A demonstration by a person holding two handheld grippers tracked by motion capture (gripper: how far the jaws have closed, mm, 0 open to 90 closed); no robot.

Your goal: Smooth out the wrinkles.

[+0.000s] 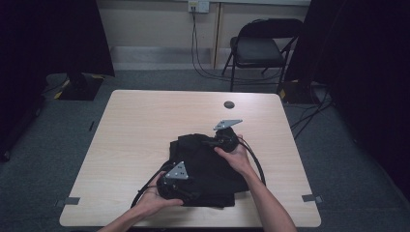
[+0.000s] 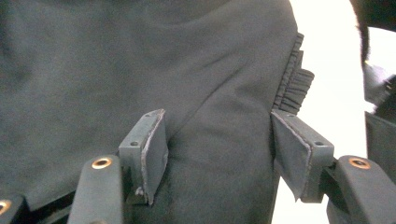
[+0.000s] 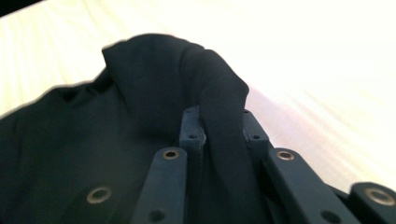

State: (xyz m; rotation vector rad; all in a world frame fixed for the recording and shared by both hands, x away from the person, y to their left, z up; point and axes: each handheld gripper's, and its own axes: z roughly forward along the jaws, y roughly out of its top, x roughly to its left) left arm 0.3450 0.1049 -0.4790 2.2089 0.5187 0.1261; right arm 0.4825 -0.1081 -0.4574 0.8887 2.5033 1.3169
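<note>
Jaws of the right gripper (image 3: 219,135) are pinched on a fold of the black garment (image 1: 205,166) on the table (image 1: 145,121), while the left gripper (image 2: 219,154) is spread wide over the cloth, ungripped, so folding seems underway and a fresh hold is judged needed next.

High view: looking forward and down over the desk (image 1: 145,121). Both gripper views: riding close, looking along jaws, sharing the black garment (image 1: 208,164) mid-desk.
</note>
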